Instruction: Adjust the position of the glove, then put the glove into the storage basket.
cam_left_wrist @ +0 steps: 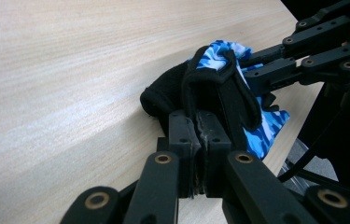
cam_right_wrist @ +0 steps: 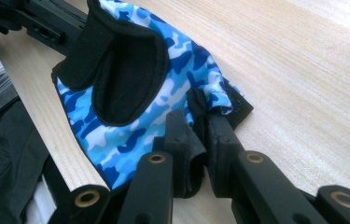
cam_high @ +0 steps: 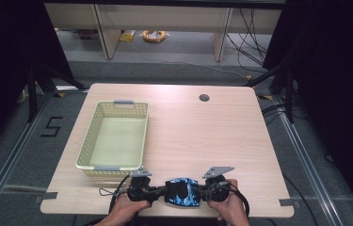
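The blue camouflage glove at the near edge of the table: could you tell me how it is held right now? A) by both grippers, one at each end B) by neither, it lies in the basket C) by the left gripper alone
A: the left gripper and the right gripper each pinch an edge of the glove, and the basket holds nothing.

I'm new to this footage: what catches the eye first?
A blue camouflage fabric glove with black trim sits at the table's near edge, pinched from both sides by the left hand-held gripper and right hand-held gripper. Behind it to the left stands an empty pale yellow perforated plastic basket.
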